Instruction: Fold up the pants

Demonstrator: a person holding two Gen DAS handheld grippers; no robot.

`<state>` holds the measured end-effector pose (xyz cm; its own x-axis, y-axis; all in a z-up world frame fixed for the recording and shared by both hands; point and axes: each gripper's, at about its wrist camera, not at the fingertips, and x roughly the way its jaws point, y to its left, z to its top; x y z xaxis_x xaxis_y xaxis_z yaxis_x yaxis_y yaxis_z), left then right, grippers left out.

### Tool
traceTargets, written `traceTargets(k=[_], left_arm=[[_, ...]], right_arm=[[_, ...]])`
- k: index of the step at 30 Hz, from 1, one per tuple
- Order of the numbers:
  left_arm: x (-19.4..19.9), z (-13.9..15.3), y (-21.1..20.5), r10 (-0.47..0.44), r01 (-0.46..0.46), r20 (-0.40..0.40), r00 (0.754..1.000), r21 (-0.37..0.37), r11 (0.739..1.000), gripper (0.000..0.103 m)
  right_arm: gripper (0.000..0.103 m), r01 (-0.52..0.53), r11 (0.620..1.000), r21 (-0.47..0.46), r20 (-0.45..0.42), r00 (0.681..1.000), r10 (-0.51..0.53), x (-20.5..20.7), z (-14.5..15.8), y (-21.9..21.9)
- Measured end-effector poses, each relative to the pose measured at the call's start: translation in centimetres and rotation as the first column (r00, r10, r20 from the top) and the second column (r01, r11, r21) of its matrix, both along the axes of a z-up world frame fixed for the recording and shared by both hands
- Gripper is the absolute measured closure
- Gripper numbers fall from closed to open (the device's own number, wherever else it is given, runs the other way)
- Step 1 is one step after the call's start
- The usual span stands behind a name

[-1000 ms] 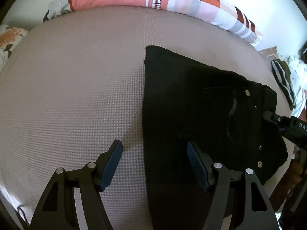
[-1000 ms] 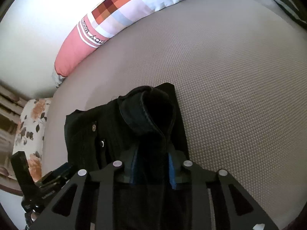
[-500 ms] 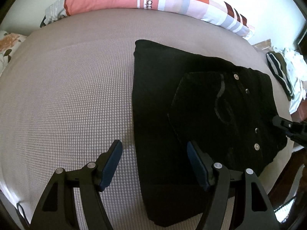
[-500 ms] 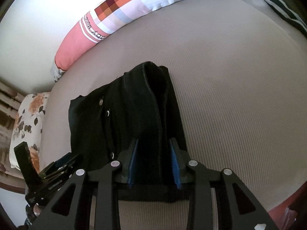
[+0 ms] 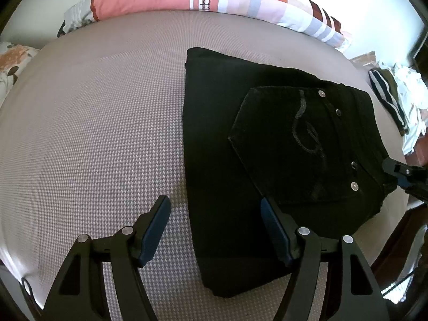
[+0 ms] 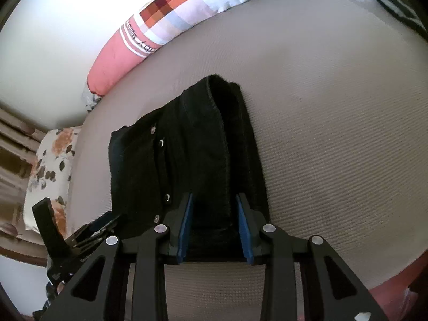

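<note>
On the taupe mattress [image 5: 93, 133] lay the black pants [image 5: 267, 147], folded compact. The left gripper [image 5: 215, 219] hovered spread; the right gripper [image 6: 214, 214] pinched a thick fold, best released low and smoothed flat.

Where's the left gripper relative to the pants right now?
In the left wrist view the left gripper is open over the near left edge of the folded black pants, one finger above the grey bedcover.
</note>
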<state>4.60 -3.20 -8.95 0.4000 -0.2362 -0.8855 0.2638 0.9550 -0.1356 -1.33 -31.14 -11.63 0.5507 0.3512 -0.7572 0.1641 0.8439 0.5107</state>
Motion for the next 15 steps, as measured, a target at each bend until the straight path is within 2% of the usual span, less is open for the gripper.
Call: traceTargets(k=[3,5,11,15], left_arm=[[-0.2,0.1,0.0,-0.004,0.003,0.003,1.0,0.003,1.0,0.033],[-0.1,0.2,-0.1,-0.006,0.006,0.001,1.0,0.002,1.0,0.033],[-0.7,1.0,-0.6,-0.033,0.033,0.017,0.999,0.009,0.999,0.033],[-0.8,0.5,-1.2,-0.06,0.06,0.019,0.998,0.026,0.998,0.033]], right_arm=[[0.093,0.01,0.999,-0.039,0.01,1.0,-0.009,-0.5,0.6,-0.1],[0.094,0.024,1.0,-0.003,0.02,1.0,-0.024,-1.2,1.1,-0.5],[0.096,0.044,0.998,-0.037,0.025,0.999,-0.044,-3.2,1.9,-0.1],[0.096,0.053,0.997,-0.061,-0.015,0.998,-0.054,-3.0,0.2,-0.7]])
